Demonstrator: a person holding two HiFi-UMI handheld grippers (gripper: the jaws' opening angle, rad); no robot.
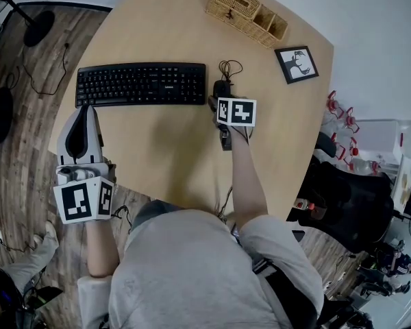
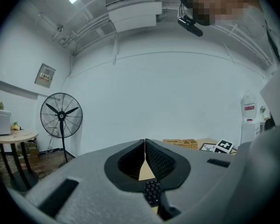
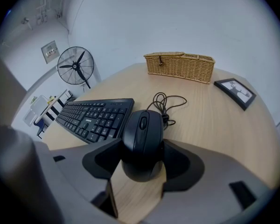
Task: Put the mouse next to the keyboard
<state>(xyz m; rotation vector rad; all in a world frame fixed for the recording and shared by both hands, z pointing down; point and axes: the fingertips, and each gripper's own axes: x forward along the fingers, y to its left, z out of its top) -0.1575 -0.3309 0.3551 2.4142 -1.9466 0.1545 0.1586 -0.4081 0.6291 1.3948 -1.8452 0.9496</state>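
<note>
A black wired mouse (image 3: 142,129) rests on the tan round table (image 1: 164,149), just off the right end of the black keyboard (image 1: 140,83), with its cable (image 3: 164,101) coiled behind it. My right gripper (image 3: 142,144) is closed on the mouse's sides. In the head view its marker cube hides most of the mouse (image 1: 222,86). My left gripper (image 1: 86,108) hangs at the table's left edge, below the keyboard's left end. It is shut and empty, and its pads (image 2: 151,155) meet in the left gripper view.
A wicker basket (image 1: 246,12) stands at the table's far side, with a framed picture (image 1: 296,64) at the far right. A standing fan (image 3: 74,65) is on the wooden floor to the left. A black chair (image 1: 349,197) sits right of the table.
</note>
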